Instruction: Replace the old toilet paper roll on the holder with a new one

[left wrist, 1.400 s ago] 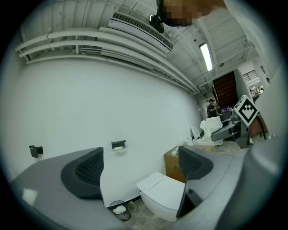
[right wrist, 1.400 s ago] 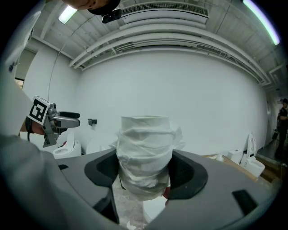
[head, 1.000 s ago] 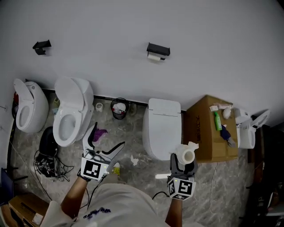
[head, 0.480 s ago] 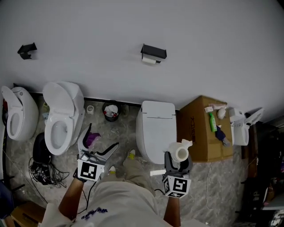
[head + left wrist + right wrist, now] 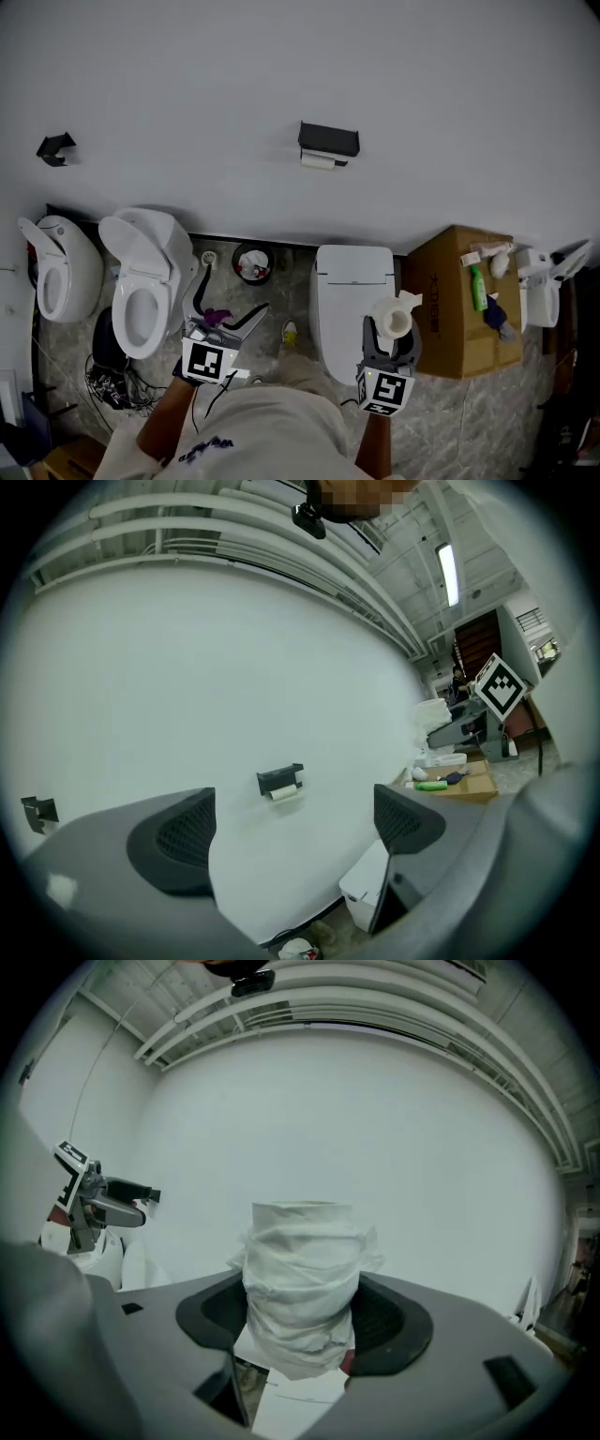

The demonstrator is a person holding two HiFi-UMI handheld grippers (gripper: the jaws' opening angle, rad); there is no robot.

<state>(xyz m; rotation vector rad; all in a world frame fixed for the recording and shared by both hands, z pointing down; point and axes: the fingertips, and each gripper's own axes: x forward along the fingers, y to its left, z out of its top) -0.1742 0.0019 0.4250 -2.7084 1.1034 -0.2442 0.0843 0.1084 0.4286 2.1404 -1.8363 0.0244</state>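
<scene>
A black holder [image 5: 328, 140] hangs on the white wall with the thin old roll [image 5: 319, 161] under it. The left gripper view shows the same holder [image 5: 280, 778] and old roll [image 5: 284, 794] far off between the jaws. My left gripper [image 5: 230, 300] is open and empty, low over the floor. My right gripper [image 5: 392, 330] is shut on the new toilet paper roll [image 5: 392, 321], above the closed toilet. In the right gripper view the new roll [image 5: 302, 1279] stands upright between the pads, its outer sheets loose and crumpled.
A closed white toilet [image 5: 352, 295] stands below the holder. To its right is a cardboard box [image 5: 450, 314] with a green bottle [image 5: 479, 286]. To the left are an open toilet [image 5: 141, 281], a small bin [image 5: 251, 263], cables [image 5: 108, 380] and a second wall bracket [image 5: 56, 148].
The head view has tilted, so the holder sits lower in the picture. Both grippers keep much the same pose, and the right one still holds the new roll.
</scene>
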